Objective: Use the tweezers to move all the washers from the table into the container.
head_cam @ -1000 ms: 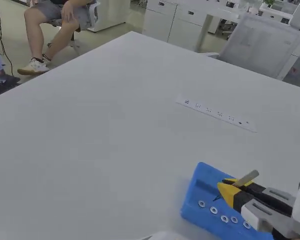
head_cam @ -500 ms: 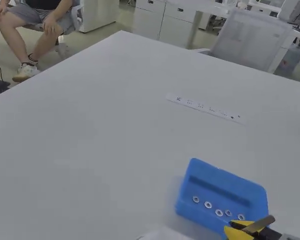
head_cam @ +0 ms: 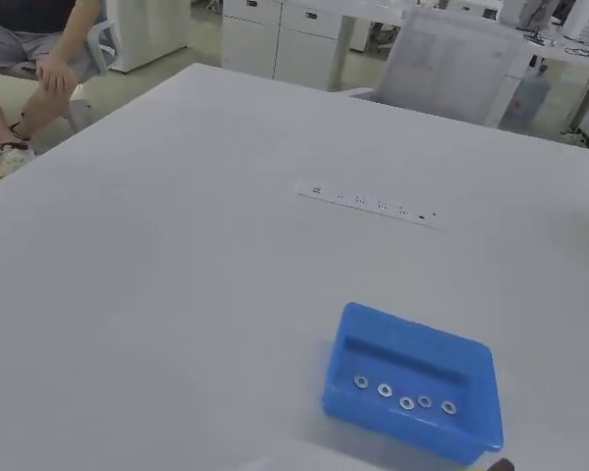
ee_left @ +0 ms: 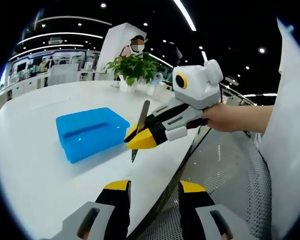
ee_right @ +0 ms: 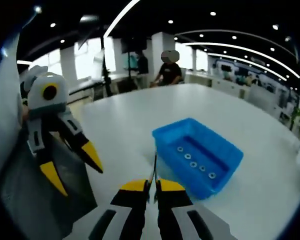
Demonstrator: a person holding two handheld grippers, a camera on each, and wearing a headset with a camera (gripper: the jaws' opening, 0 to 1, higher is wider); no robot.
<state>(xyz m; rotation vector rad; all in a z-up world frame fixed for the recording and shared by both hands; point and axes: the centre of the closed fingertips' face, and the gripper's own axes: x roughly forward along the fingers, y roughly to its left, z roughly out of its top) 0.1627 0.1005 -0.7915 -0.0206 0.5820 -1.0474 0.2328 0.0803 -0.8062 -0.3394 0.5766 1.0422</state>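
My left hand-held gripper point(ee_left: 155, 188) hangs spread, gripping nothing. The right hand-held gripper point(ee_right: 154, 184) pinches the tweezers point(ee_left: 142, 121), tips apparently empty. Five washers point(head_cam: 405, 402) sit in the blue container point(head_cam: 398, 427) at 5 o'clock on the bench point(head_cam: 177, 275). I'd scan the bench for stragglers and approach them low and flat.

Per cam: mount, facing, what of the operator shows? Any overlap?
Head view: headset, facing forward-down over the white table at the blue plastic container holding small metal washers.
Left gripper view: left gripper, along its open jaws toward the right gripper clamping thin metal tweezers; operator's hand shows.
Right gripper view: right gripper, facing the container; left gripper at left.
Shared: container, in all three.
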